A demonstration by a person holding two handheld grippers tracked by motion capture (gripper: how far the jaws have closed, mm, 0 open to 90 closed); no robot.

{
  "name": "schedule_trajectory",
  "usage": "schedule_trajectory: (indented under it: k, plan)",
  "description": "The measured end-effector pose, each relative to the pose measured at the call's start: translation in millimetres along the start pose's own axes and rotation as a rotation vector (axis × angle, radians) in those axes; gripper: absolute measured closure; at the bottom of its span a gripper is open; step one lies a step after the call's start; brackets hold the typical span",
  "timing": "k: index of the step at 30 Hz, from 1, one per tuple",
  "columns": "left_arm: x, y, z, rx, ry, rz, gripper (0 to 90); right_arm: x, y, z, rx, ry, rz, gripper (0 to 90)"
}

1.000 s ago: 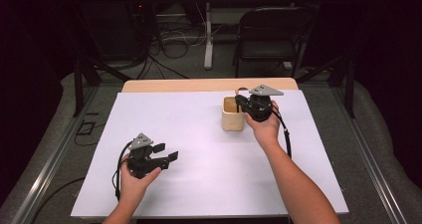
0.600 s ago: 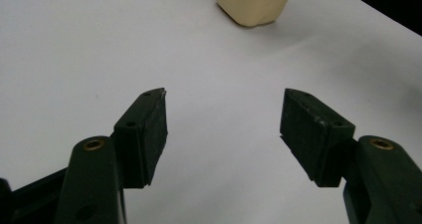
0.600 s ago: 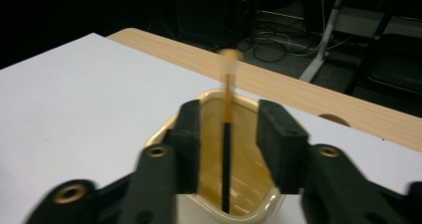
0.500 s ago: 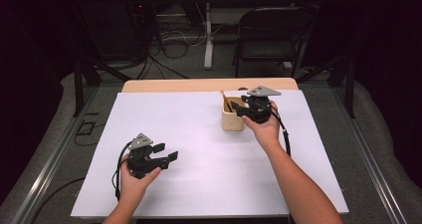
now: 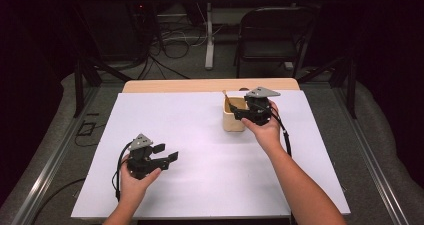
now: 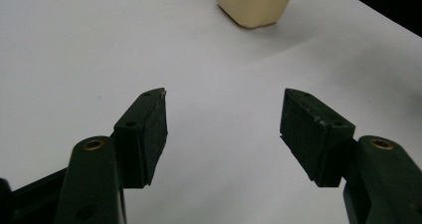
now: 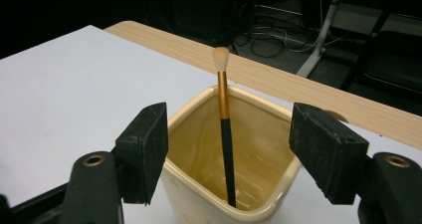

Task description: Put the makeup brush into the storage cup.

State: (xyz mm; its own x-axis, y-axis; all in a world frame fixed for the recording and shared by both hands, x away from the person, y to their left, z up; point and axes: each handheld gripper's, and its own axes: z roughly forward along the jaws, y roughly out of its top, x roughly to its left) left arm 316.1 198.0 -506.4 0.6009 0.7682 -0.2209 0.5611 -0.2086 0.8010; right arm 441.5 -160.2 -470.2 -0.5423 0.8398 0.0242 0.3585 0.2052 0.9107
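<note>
My right gripper (image 7: 226,154) has just been opening its jaws, and now they stand wide apart on both sides of the cream cup (image 7: 231,149), with nothing pressed between them. The brush (image 7: 225,134) stands inside the cup at the centre of the right gripper view, its black handle down in the bottom corner and its pale soft tip up above the rim, leaning against the near wall. I think this is why my fingers are spread: the brush is delivered, and the cup holds it upright without my help.

In the high view the cup (image 5: 231,116) sits in the upper right part of the white table (image 5: 200,185), and the brush there is too small to see clearly.

My left gripper (image 5: 167,152) waits at the lower left, jaws spread and empty, because one hand was enough here.
</note>
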Motion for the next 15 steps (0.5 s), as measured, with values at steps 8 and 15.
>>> schedule_trajectory:
  k: [8,15]
  plan:
    - [0.5,-0.1,-0.6,-0.002,-0.001,0.001,35.4,6.7,1.4,-1.5,0.005,0.025,-0.014,30.1]
    - [1.2,0.0,-1.7,-0.004,0.001,0.001,35.4,9.7,3.4,-6.3,0.0,0.037,-0.02,30.0]
